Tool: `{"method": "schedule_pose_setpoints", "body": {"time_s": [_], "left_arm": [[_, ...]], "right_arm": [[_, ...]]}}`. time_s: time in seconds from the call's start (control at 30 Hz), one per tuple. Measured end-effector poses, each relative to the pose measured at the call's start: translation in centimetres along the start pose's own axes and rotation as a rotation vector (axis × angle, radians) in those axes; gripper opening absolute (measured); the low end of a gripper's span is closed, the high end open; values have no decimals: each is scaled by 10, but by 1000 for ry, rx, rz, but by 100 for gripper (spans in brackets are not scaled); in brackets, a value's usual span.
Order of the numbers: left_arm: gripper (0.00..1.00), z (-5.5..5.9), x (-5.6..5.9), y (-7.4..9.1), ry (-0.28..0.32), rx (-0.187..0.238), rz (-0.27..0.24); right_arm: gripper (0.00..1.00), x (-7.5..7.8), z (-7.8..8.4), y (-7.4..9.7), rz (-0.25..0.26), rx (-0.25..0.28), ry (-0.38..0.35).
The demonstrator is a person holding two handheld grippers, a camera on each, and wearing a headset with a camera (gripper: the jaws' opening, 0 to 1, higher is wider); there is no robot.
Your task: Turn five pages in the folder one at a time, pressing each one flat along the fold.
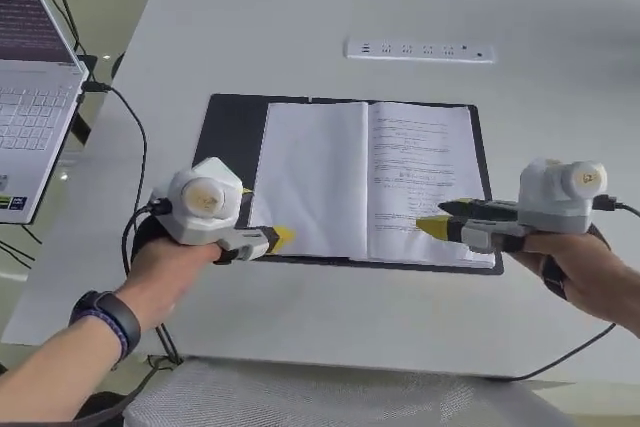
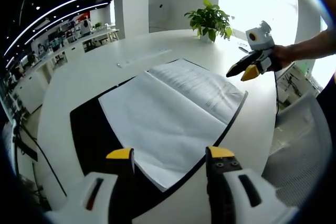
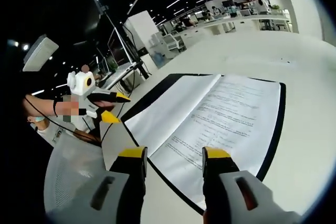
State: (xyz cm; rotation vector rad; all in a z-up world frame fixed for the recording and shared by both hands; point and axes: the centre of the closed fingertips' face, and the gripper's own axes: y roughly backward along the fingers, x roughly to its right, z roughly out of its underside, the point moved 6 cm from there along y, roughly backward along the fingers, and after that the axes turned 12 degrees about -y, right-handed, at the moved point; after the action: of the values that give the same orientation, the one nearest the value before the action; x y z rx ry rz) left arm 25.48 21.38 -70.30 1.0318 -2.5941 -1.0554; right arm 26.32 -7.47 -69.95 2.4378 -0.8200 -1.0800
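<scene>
Folder [image 1: 228, 147]: lies open flat on the white surface [image 1: 300, 7], blank leaf [image 1: 310, 177] left of the fold, printed page [image 1: 420, 162] right of it. Left gripper [image 1: 278, 238]: hovers released and empty at the folder's near left edge; right gripper [image 1: 438, 217]: likewise parted, holding nothing, poised over the near part of the printed page. Handling, by judgement: catch only the top sheet at its outer near corner, carry it low across the fold, then stroke along the fold to seat it flat.
</scene>
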Motion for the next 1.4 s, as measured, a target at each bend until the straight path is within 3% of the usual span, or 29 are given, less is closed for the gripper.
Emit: {"method": "schedule_pose_setpoints", "body": {"time_s": [0.3,0.57,0.73,1.13,1.4], "left_arm": [[59,-5,0,14,-13,18,-11],[64,-6,2,30,1,40,-22],[67,-5,4,38,15,49,-31],[71,-2,10,48,53,70,-50],[73,-7,8,54,73,103,-61]], "right_arm": [[47,3,-1,27,59,-5,103],[51,3,3,44,91,17,128],[53,1,13,52,113,-7,155],[58,-3,22,62,126,7,137],[61,-7,23,70,138,28,129]]}}
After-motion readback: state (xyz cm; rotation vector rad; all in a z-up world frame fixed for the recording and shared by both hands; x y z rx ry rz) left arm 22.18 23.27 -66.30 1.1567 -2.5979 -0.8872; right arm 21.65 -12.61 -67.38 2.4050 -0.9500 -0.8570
